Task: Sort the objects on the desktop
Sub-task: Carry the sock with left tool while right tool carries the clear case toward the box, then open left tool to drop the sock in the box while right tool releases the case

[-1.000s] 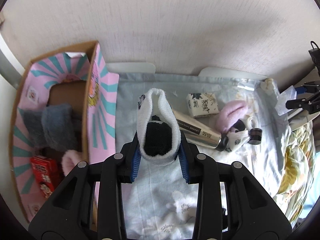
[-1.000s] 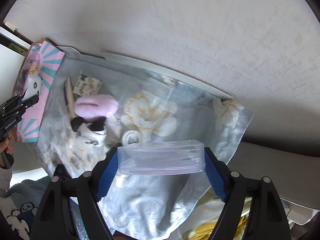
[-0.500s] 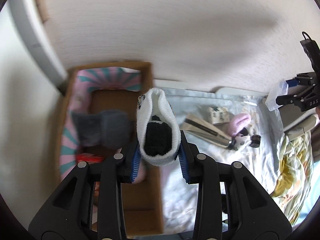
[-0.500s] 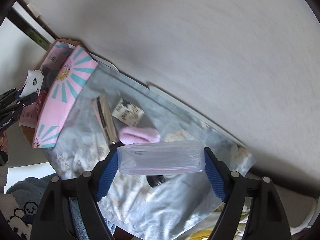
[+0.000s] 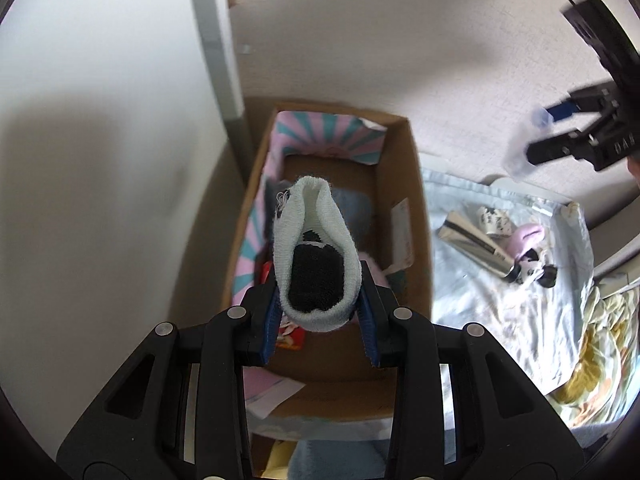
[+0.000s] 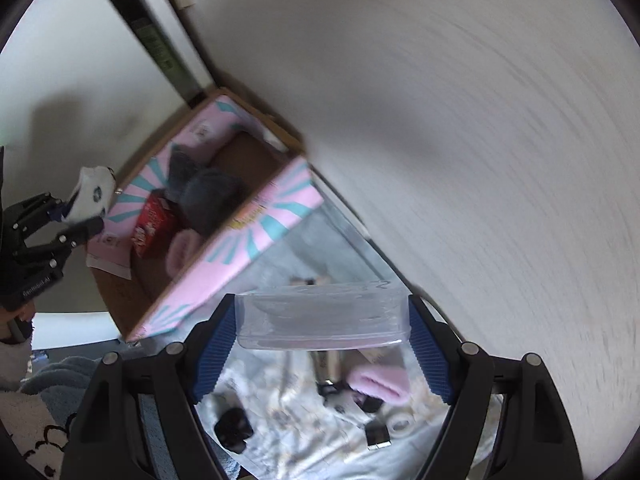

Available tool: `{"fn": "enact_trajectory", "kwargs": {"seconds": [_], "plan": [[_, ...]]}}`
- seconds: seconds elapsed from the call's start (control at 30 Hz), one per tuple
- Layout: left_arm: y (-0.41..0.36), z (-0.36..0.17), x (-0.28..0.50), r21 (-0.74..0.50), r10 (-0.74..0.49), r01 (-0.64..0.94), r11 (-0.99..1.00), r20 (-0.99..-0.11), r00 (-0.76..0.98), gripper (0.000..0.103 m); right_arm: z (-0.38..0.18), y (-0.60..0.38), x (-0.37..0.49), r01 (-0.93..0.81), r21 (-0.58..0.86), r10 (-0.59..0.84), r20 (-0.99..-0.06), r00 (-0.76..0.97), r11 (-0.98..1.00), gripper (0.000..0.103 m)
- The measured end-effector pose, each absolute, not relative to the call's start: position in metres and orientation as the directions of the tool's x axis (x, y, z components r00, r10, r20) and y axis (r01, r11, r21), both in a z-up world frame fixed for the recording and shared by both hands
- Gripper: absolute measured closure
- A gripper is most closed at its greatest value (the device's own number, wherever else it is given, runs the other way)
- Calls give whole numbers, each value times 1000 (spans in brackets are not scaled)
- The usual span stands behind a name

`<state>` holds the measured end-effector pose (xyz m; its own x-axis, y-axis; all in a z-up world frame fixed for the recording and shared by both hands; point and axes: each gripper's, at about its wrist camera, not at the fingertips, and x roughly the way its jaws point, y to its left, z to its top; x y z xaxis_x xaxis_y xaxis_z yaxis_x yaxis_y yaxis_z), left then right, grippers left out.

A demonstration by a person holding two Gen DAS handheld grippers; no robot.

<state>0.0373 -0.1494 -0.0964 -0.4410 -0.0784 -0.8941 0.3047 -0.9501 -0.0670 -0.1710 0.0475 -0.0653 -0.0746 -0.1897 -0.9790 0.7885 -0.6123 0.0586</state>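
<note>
A: Why is the cardboard box (image 5: 404, 216) under the left gripper (image 5: 320, 312)?

B: It's the sorting bin. That gripper pinches a white sock (image 5: 316, 248) above it, probably for dropping.

A: And the right gripper (image 6: 322, 340)?

B: Spread wide, clamping a clear plastic case (image 6: 320, 320) over the floral cloth (image 6: 320, 440).

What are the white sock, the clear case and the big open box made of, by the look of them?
Sock: soft knitted fabric, probably cotton; fuzzy ribbed surface, matte.
Case: clear plastic, likely hard; see-through, glossy, holds its flat shape.
Box: brown cardboard, matte, with pink and teal print on the flaps.
</note>
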Motion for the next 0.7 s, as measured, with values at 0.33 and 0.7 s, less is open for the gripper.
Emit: {"fn": "enact_trajectory", "kwargs": {"seconds": [0.33,0.7], "plan": [[-155,-113,58,-98,-54,350,-932,-915,-399,73,-91,-52,-150,887,108,-181,-983,28,-450,25],[-156,-142,62,-124,-23,392,-911,-936,-350,73,-145,-107,-132,927,146,-95,-988,120,-346,25]]}}
